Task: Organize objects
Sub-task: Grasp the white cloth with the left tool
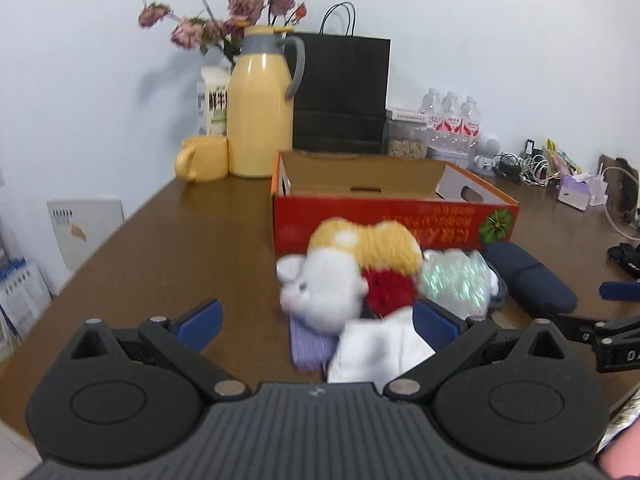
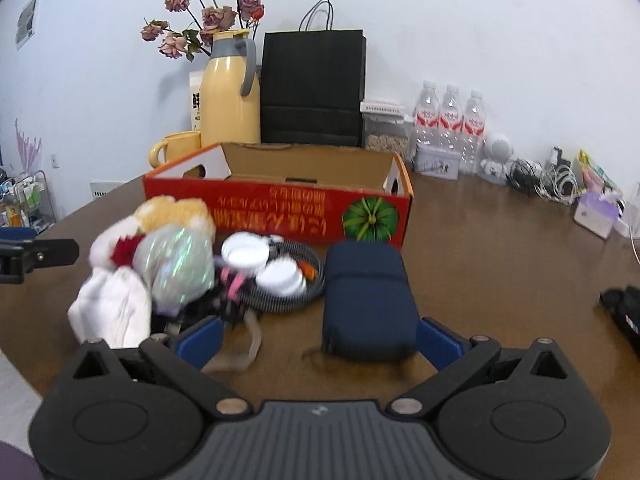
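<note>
The coming move is being judged to turn on the navy pouch (image 2: 366,300), which is lying on the counter (image 2: 500,248) directly ahead of the right tool (image 2: 320,338). Its long axis is running away from that tool toward the red carton (image 2: 280,212), so the 2 fingers are being presented across its short width; the near end is sitting between the blue pads (image 2: 200,338), though whether it is being touched cannot be told. The right tool is being held wide apart with nothing gripped. This tool is being judged the nearer one for the pouch, since in the left wrist view the navy pouch (image 1: 528,276) is lying off to the right, well aside from the left tool (image 1: 316,320).

The left tool is also being held spread wide and empty. Just ahead of it, the plush toy (image 1: 344,268) is lying on a heap with a white cloth (image 1: 376,344) and an iridescent bag (image 1: 456,276); its white head is being pointed left, its long axis across the tool's line. The white cloth is sitting against the right pad.

The carton is standing open-topped just behind both groups, its long side facing the tools, and it is being judged the likely destination. White discs (image 2: 256,260) and a coiled cable (image 2: 304,280) are lying between heap and pouch.
</note>
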`<state>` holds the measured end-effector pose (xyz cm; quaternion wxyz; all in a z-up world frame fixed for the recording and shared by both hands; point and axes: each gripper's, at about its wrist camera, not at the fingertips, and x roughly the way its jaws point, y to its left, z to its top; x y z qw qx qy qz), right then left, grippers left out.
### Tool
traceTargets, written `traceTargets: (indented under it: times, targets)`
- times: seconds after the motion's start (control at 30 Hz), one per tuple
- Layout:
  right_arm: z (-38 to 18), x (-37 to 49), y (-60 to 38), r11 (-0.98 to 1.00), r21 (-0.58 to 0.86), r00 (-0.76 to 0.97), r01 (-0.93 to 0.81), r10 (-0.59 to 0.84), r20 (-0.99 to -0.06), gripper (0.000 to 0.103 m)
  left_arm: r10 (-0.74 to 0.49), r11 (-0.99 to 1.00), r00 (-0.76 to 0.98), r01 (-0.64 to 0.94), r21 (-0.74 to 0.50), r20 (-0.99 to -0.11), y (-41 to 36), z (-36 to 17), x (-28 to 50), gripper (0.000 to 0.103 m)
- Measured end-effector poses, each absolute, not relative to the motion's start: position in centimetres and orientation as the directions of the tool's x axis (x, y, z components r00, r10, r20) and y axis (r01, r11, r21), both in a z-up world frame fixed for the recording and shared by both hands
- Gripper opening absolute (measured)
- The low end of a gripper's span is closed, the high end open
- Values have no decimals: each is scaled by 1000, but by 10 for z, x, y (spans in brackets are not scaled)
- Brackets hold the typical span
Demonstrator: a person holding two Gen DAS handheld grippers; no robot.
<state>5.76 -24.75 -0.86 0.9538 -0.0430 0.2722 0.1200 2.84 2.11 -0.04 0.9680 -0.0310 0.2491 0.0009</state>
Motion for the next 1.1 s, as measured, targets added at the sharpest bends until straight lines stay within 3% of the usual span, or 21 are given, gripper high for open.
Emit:
traceTargets:
  times: [0.6, 1.1]
  targets:
    - [-21, 54, -253, 973, 15, 818, -232, 204, -537, 103, -173, 985, 785, 123, -125, -595, -20, -24, 49, 103]
    - [-28, 57, -255, 967, 37, 810, -250, 230, -539, 103, -40, 999, 772, 27, -31, -634, -40, -43, 60, 103]
